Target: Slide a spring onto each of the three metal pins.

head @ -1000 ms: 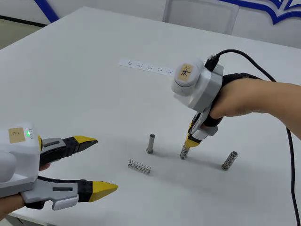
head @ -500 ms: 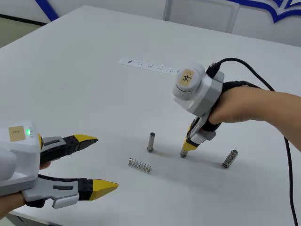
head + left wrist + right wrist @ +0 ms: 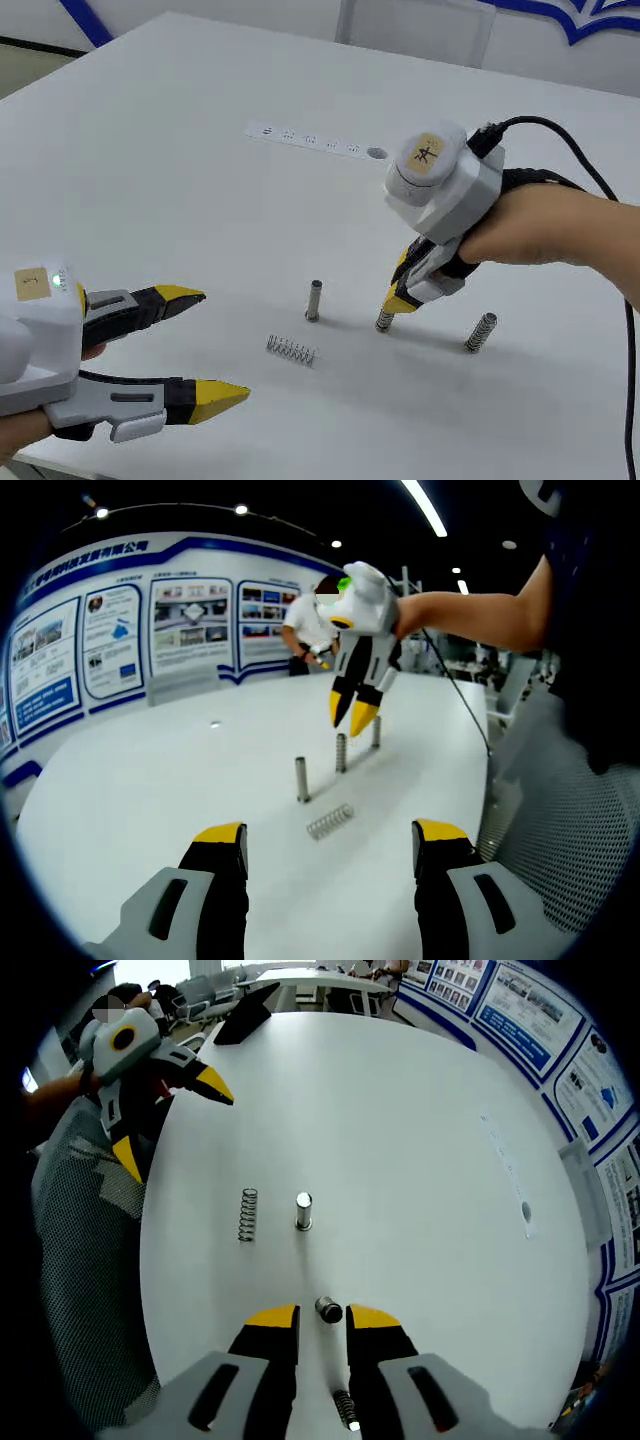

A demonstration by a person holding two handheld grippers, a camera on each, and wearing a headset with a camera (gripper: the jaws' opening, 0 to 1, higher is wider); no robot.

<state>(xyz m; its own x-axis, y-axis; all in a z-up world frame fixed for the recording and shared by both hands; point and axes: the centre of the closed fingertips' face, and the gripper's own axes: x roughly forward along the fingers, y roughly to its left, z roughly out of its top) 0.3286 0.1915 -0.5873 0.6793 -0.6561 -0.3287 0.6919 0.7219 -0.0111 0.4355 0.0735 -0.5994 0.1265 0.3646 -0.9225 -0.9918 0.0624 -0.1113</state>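
Head view: your left gripper (image 3: 222, 345) gapes wide near the loose spring (image 3: 291, 349); left gripper view: bare pin (image 3: 301, 779) beyond; right gripper view: right gripper (image 3: 322, 1313) barely parted, seemingly clear of the sprung pin (image 3: 328, 1310), so lift straight up

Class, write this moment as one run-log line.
right claw: parted, above middle pin, spring on | left claw: open, empty | right pin: spring on | bare pin: no spring | loose spring: lying flat

A narrow white paper strip (image 3: 305, 139) with small dark marks lay flat on the broad white tabletop (image 3: 150, 130), toward its far edge. Beyond, blue-trimmed wall display boards (image 3: 110, 640) lined the room, with a white-shirted person (image 3: 305, 630) standing near them.
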